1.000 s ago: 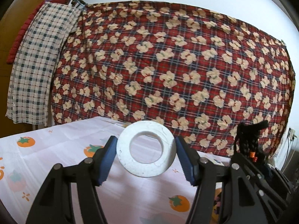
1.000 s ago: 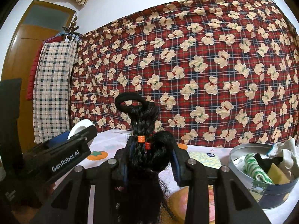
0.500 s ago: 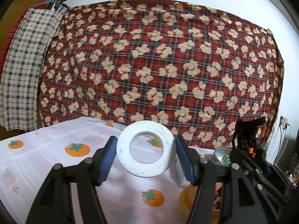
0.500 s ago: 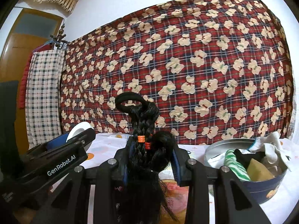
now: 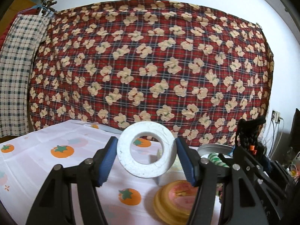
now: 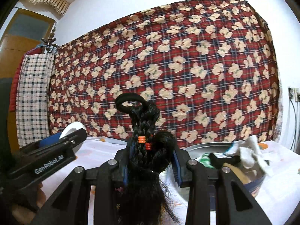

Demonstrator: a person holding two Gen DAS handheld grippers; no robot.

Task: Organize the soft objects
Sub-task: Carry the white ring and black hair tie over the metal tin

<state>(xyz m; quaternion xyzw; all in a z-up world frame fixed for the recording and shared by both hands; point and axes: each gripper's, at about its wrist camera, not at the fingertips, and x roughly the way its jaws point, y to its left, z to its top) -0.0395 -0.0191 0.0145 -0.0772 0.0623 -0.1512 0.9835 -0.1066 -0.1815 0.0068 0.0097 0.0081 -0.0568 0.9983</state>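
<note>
My left gripper [image 5: 147, 152] is shut on a white foam ring [image 5: 148, 170], held upright above the tablecloth. My right gripper [image 6: 151, 161] is shut on a black braided hairpiece [image 6: 146, 150] with orange beads and an elastic loop on top; its loose hair hangs down between the fingers. The hairpiece also shows at the right of the left wrist view [image 5: 247, 136]. A round metal tin [image 6: 253, 180] holding soft items, among them a green striped piece [image 6: 205, 158] and white cloth [image 6: 249, 153], stands at the right, beyond my right gripper. The left gripper shows in the right wrist view [image 6: 73, 136] to the left.
A yellow round lid [image 5: 176, 200] lies on the tomato-print tablecloth [image 5: 46, 161] under the left gripper. A red plaid quilt [image 6: 168, 75] hangs behind the table. A checked cloth [image 6: 33, 97] hangs at the left by a door.
Both grippers have swung to the right with their loads: the tin and the yellow lid have come further into view and the checked cloth has slid left.
</note>
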